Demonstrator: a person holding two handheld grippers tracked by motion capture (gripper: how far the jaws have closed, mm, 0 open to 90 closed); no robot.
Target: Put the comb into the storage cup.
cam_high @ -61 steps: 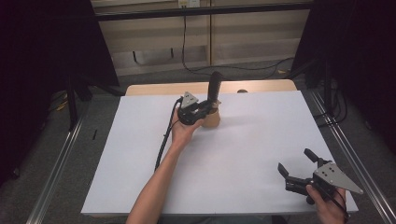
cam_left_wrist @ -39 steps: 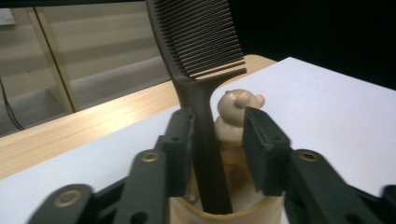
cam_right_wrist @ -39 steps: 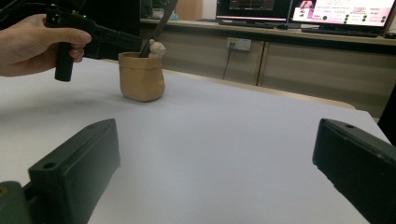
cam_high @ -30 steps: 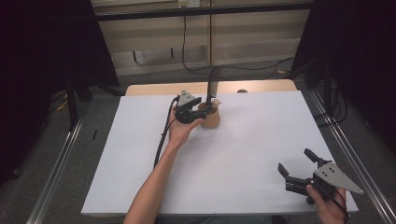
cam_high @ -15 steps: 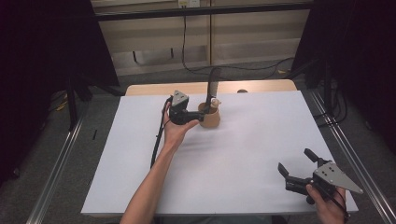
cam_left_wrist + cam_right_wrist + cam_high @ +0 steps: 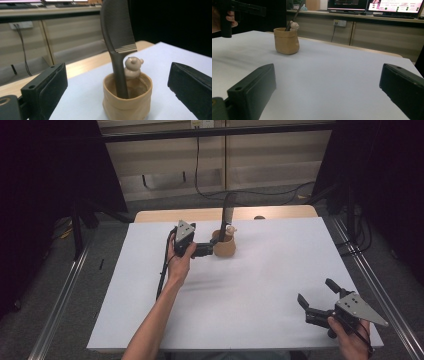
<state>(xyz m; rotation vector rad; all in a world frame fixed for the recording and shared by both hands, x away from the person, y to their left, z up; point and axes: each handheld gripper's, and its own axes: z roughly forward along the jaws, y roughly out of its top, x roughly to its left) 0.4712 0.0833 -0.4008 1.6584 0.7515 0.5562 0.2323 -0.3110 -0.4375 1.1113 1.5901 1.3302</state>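
Two hand-held grippers work over a white table [image 6: 240, 310]. One, the left gripper [image 6: 202, 250], sits toward the far side of the table, gripped by the person's left hand [image 6: 179, 265], its grey three-cornered plate facing up and its cable trailing back along the forearm. Its jaws stand wide apart with nothing between them, pointing at a small tan cup [image 6: 224, 246] just beyond their tips; in the left gripper view the cup [image 6: 127, 98] appears between and beyond the two black jaws, not touched by either. A dark comb [image 6: 117, 37] stands in the cup, handle down, leaning slightly, its fine teeth rising well above the rim. Beside the comb's handle, a small tan bear figure [image 6: 132, 67] peeks over the cup's rim.

Near the front right corner of the table, the right gripper [image 6: 320, 305] is held low in the person's right hand [image 6: 350, 342], its jaws also spread wide and empty, well apart from the cup. From the right gripper view the cup [image 6: 286, 41] stands far off across the bare white surface, with lit monitors [image 6: 372, 6] on a counter behind; their writing is too small to read. No brand or label shows on the cup or comb.
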